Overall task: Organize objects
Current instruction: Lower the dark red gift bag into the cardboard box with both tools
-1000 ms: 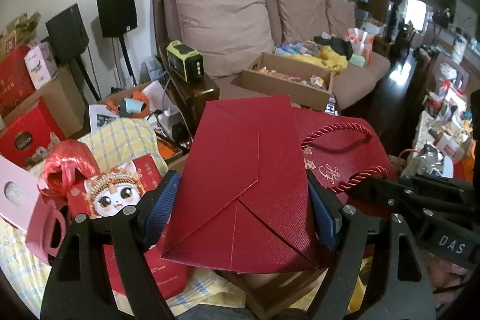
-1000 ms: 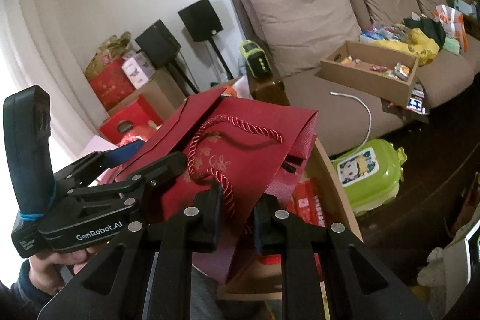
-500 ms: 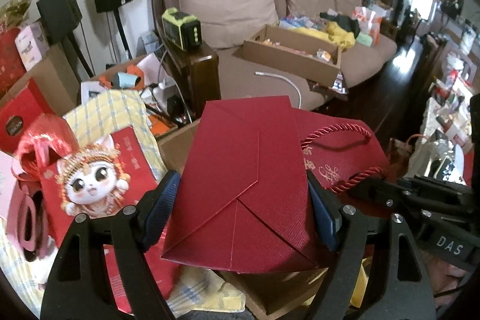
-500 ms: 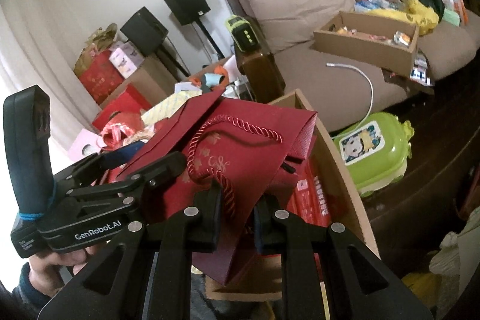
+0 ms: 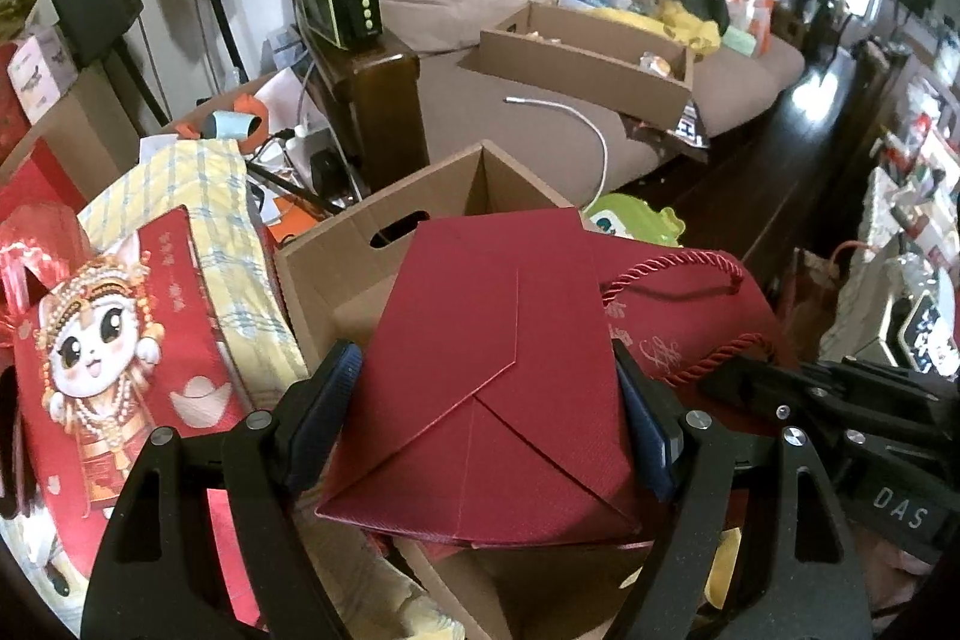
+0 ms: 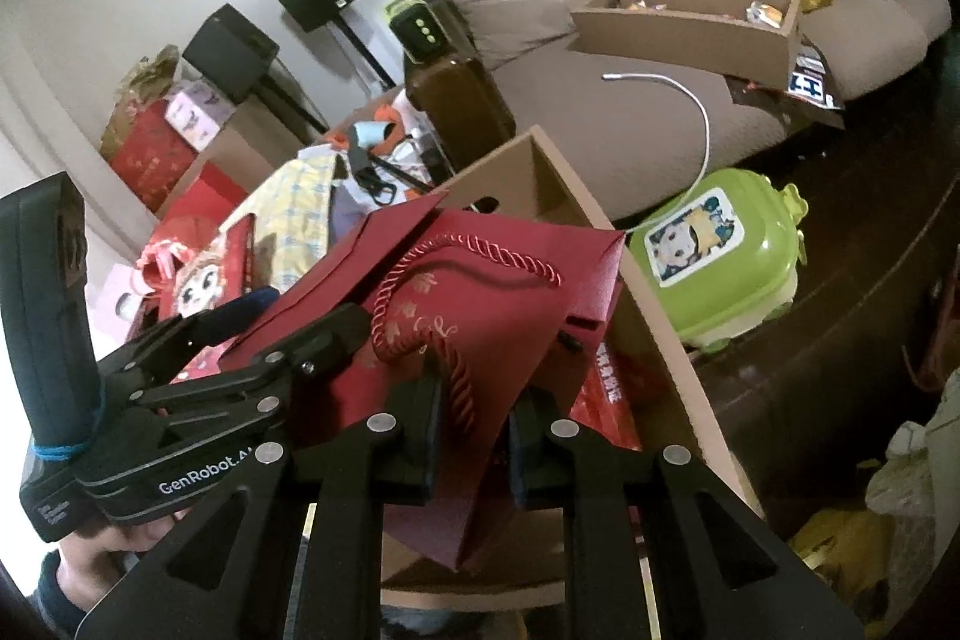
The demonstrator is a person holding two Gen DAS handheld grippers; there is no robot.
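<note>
Both grippers held one dark red gift bag (image 5: 492,370) over an open cardboard box (image 5: 372,244).

The left gripper (image 5: 486,424) clamped the bag's folded bottom across its width; the right gripper (image 6: 471,436) pinched the bag's side, perhaps catching the rope handle (image 6: 456,280) too.

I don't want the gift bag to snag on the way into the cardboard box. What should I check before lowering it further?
1. Left gripper clamped across the red gift bag: ok.
2. Right gripper pinching the bag's side: ok.
3. Rope handle clear of the jaws: not ok, it hangs between the right fingers.
4. Bag over the cardboard box opening: ok.
5. Room in the box: cannot tell; red packages already lie inside.
</note>
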